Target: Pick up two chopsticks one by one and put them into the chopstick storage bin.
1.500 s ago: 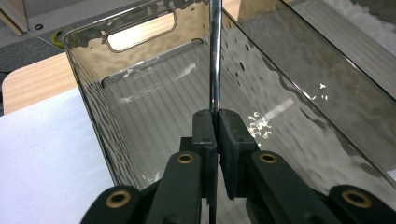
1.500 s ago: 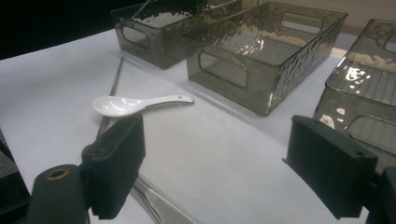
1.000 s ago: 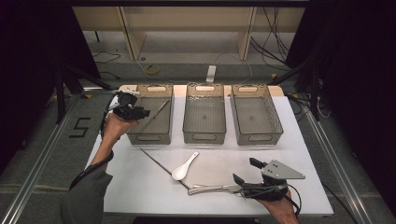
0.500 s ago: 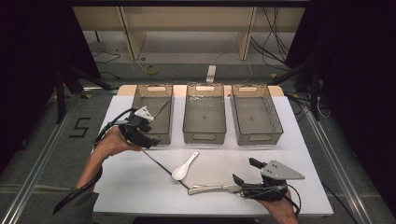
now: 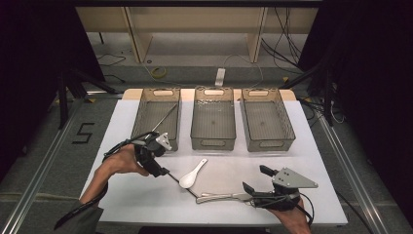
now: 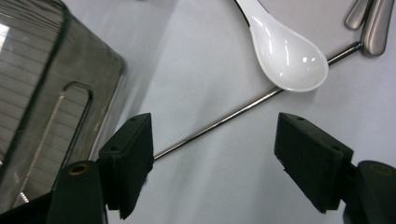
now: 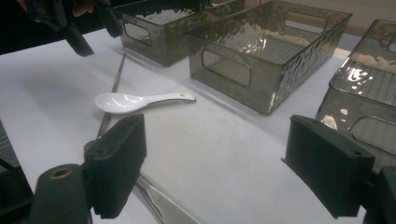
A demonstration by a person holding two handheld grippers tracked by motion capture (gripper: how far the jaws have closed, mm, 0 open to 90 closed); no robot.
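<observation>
A thin metal rod (image 5: 181, 183) lies on the white table (image 5: 311, 156), running under a white ceramic spoon (image 5: 192, 174). My left gripper (image 5: 162, 167) hovers low over the rod's near-left end, just in front of the left bin (image 5: 157, 117). In the left gripper view my jaws (image 6: 222, 158) stand open and have just been opening, with the rod (image 6: 219, 122) lying between them untouched and the spoon (image 6: 285, 51) beyond. My right gripper (image 5: 256, 178) rests open at the front right, beside metal cutlery (image 5: 224, 197). Its own view has open jaws (image 7: 215, 163) facing the spoon (image 7: 135, 100).
Three smoky clear bins stand in a row at the back: the left one holds another thin metal rod (image 5: 165, 117), then the middle bin (image 5: 213, 117) and the right bin (image 5: 267, 117). Metal handles (image 6: 369, 23) lie past the spoon. A cable trails from the left gripper.
The left gripper came from the left bin's far corner toward the front, down to the rod on the table, and its jaws widened. The right gripper stayed put.
</observation>
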